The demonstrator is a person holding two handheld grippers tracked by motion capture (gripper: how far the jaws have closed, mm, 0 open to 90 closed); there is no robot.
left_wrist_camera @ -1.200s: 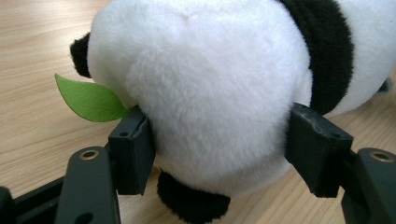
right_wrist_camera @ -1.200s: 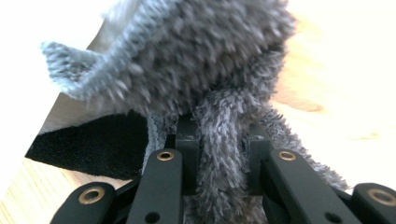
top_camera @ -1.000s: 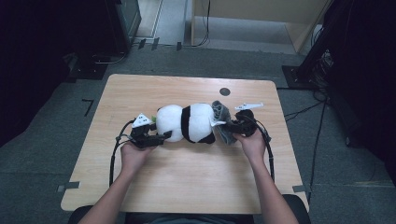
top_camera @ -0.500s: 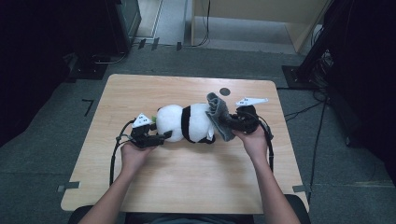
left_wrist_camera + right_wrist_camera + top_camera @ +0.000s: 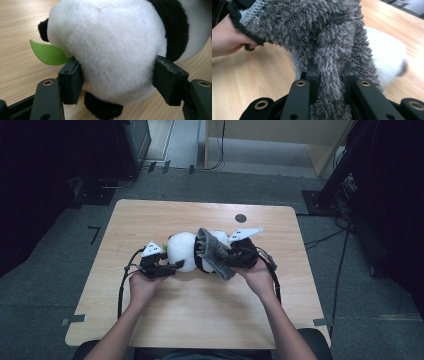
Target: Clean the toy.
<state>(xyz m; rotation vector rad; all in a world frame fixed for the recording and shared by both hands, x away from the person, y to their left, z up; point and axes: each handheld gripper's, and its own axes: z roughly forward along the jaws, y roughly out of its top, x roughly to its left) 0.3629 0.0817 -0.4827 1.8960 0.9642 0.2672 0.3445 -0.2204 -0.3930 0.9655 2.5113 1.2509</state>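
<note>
A black-and-white plush panda lies on its side in the middle of the wooden table. My left gripper is shut on its white rounded end, one pad pressing into the fur on each side. A green felt leaf sticks out beside the left pad. My right gripper is shut on a grey fuzzy cloth, which drapes over the panda's right half. In the right gripper view the cloth hangs between the closed jaws of that gripper, with the white plush blurred behind.
A small dark round spot marks the table behind the panda. A hand shows at the left of the right gripper view. Cables trail from both grippers toward the table's near edge. Dark floor and equipment surround the table.
My right gripper has lifted and carried the grey cloth leftward, so it now lies over more of the panda's body. The left gripper and the panda have stayed put.
</note>
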